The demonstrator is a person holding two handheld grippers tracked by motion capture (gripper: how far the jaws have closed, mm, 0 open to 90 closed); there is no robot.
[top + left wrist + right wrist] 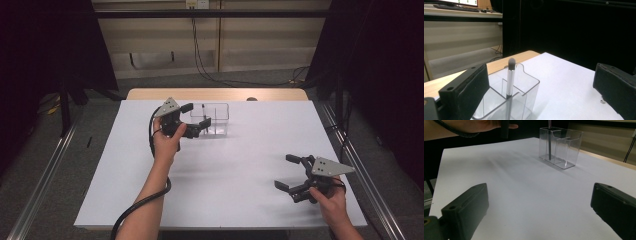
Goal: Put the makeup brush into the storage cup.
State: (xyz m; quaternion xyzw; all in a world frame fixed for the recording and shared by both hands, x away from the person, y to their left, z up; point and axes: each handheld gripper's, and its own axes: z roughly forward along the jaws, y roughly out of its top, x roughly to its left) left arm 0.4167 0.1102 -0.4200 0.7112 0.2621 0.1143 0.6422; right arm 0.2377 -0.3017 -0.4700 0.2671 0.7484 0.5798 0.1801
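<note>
A clear plastic organiser box (216, 120) with compartments stands on the white table top (225, 170) toward the back. A slim brush with a silver handle and dark grey tip (510, 77) stands upright in its left compartment (549, 145). My left gripper (196, 118) hovers open just left of the box, its jaws wide apart on either side of the brush and box corner (499, 100), holding nothing. My right gripper (289, 172) is open near the table's front right, far from the box (560, 146), with nothing between its jaws.
A wooden table edge (215, 94) shows behind the white top. Dark curtains hang at both sides, and metal rails (45, 170) run along the floor. A person's left hand and forearm (162, 150) reach across the left half of the table.
</note>
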